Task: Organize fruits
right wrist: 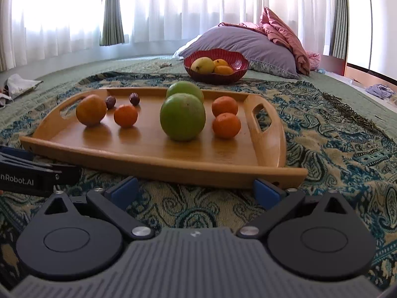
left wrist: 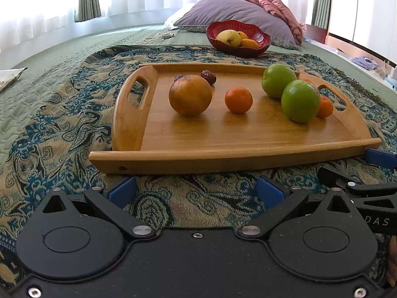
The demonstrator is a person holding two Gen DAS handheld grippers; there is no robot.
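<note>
A wooden tray [left wrist: 223,159] [right wrist: 148,166] lies on a patterned cloth. On it are a large brownish orange [left wrist: 190,95] [right wrist: 91,110], two green apples [left wrist: 300,100] [right wrist: 182,117], three small tangerines [left wrist: 238,99] [right wrist: 125,116] and two dark dates [left wrist: 208,77] [right wrist: 134,98]. A red bowl [left wrist: 263,46] [right wrist: 238,74] behind the tray holds a yellow pear and small orange fruits. My left gripper [left wrist: 196,188] is open and empty, just before the tray's near edge. My right gripper [right wrist: 196,190] is open and empty, likewise before the tray.
The patterned cloth [left wrist: 62,124] covers a green quilted bed. A purple pillow [left wrist: 238,10] and pink bedding lie behind the bowl. A white paper [left wrist: 10,77] lies at the far left. Curtained windows are at the back.
</note>
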